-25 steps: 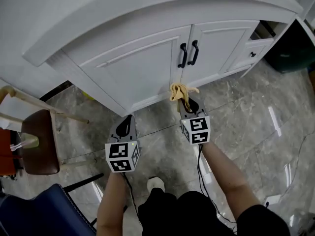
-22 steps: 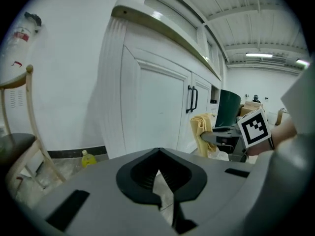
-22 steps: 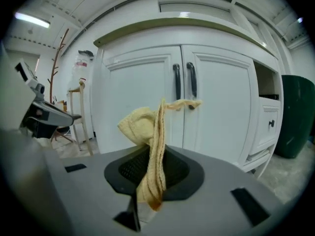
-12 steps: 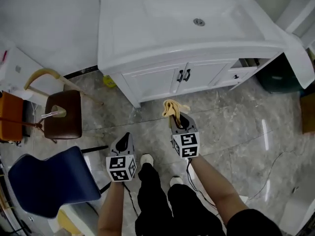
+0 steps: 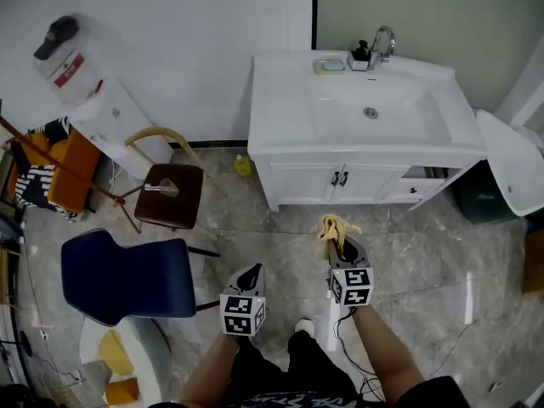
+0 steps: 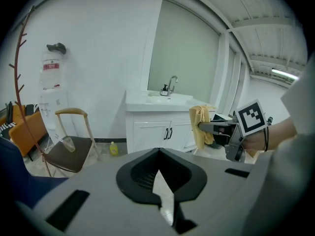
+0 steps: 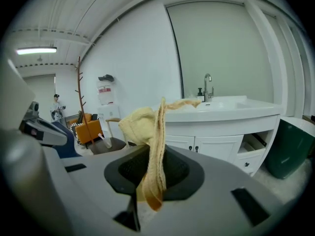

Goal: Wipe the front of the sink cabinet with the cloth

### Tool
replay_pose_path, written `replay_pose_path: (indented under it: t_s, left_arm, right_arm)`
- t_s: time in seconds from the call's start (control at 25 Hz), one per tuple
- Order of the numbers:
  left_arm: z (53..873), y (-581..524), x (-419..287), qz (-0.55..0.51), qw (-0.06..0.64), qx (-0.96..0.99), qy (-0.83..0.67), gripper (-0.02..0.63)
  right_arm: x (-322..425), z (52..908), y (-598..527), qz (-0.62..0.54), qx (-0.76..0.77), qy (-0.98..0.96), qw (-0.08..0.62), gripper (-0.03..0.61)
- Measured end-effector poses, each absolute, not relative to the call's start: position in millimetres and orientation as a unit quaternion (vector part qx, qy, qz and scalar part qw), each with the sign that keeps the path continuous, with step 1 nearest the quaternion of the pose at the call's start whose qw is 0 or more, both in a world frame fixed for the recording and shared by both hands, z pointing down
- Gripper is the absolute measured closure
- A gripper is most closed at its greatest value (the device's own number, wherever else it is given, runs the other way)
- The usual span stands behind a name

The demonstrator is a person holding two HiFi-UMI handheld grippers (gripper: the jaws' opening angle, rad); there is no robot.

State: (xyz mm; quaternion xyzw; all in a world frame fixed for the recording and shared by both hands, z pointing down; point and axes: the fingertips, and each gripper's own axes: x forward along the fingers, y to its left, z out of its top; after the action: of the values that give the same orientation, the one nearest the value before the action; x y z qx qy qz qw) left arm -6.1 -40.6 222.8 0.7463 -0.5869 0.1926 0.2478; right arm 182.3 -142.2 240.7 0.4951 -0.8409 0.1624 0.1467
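Yellow terry cloth (image 5: 334, 226) hangs pinched between the jaws of the right gripper (image 5: 342, 246), over the grey marble floor (image 5: 416, 245) and well apart from the white two-door sink cabinet (image 5: 340, 181). The left gripper (image 5: 252, 275), alongside, seems to have its jaws together on nothing.

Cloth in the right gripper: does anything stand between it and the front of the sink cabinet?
Nothing visible. The right gripper holds the yellow cloth; only bare floor lies between it and the sink cabinet doors. The brown chair stands off to the left.
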Motion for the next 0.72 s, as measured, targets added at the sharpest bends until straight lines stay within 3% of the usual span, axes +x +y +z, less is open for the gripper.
replay_pose_path:
  t_s: [0.16,0.36,0.72]
  left_arm:
    - [191.9,-24.4,4.6,0.163,0.26,0.756,-0.578,0.6]
    - [159.4,-7.5,-16.0,0.159,0.228,0.791,-0.546,0.6]
    - [137.5,55.9,-113.2,0.148,0.205,0.834,-0.49,0.6]
  right_arm:
    - [202.5,197.7,-123.9,0.138,0.525,-0.827,0.143,0.495]
    - [189.5,162.3,-91.6,0.125,0.568,-0.804,0.124,0.495]
    - [128.3,134.0,7.8,0.12,0.652,-0.74,0.111,0.495]
